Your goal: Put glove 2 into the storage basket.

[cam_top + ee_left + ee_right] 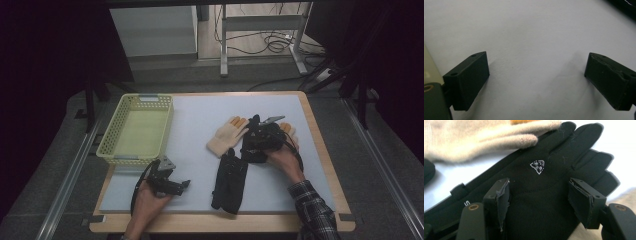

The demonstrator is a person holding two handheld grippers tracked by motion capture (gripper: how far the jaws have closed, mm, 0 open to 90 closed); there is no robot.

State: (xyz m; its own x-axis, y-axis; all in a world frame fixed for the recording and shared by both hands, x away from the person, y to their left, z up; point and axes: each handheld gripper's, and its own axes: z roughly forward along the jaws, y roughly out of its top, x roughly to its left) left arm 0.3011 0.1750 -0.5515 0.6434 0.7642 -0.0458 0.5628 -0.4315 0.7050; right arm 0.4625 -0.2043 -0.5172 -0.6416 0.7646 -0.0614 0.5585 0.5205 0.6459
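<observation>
Right tongs poised over the black glove, left tongs idle.

In the high view, the long black fabric glove (230, 180) lay on the desk (200, 130), cuff toward six o'clock and fingers toward twelve, its fingertips right beside the right tongs (255, 131); the left tongs (184, 184) sat well apart at nine o'clock. In the left gripper view, the left tongs (536, 75) stood released over bare desk. In the right gripper view, the right tongs (539, 200) were spread wide, straddling the glove's palm (536, 195), nothing grasped, with a cream knitted glove (474, 140) at eleven o'clock.
</observation>
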